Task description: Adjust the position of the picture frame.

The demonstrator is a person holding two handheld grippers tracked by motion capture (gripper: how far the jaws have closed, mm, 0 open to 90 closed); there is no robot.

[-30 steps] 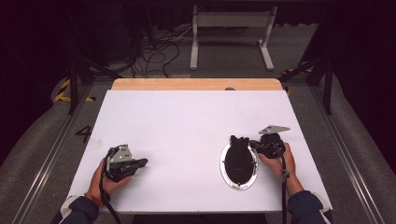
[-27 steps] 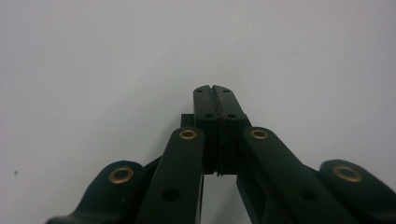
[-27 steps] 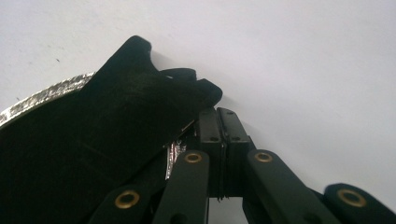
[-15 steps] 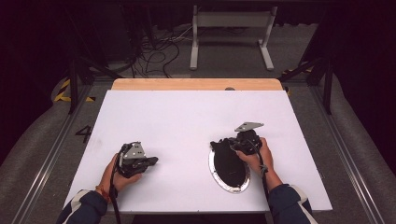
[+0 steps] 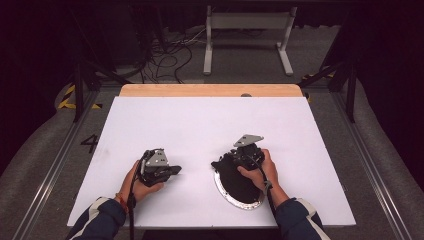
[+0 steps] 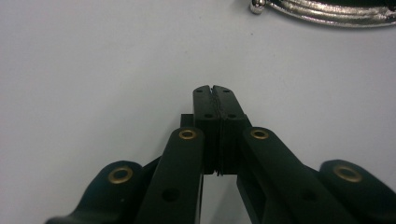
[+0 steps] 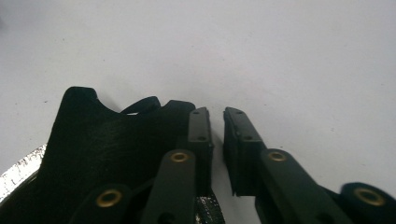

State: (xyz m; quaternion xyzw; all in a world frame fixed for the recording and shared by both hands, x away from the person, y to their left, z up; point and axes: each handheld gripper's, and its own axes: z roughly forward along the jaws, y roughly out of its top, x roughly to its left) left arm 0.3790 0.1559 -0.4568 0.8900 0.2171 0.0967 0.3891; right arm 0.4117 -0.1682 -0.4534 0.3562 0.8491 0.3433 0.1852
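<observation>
Both hands had slid inward since the earlier frames, and the oval silver-rimmed plate (image 5: pixel 235 199) with the black cloth (image 5: pixel 235 177) on it had travelled with my right hand, from the right part of the white table (image 5: pixel 200 125) toward its middle near edge. The right gripper (image 5: pixel 221 163) sat over the far end of the plate, its hand resting above the cloth. In the right gripper view its jaws had just been opening: a narrow gap stood between the pads (image 7: pixel 200 123), bare table showed through it, and nothing was held there. The cloth (image 7: pixel 107 144) lay just beside the outer face of the jaw on that view's left, over the plate's rim (image 7: pixel 18 172), so I judged a small sideways shift toward it would be needed before any new pinch.

The left gripper (image 5: pixel 177 171) rested on the table, apart from the plate and pointing toward it, with its pads pressed flat together and nothing in them. In the left gripper view the rim (image 6: pixel 327 11) lay ahead and slightly to that view's right.

The plate's long axis ran from far-left to near-right in the high view. Its far-left end faced the left gripper, but the right gripper was plainly the nearer, already over it
</observation>
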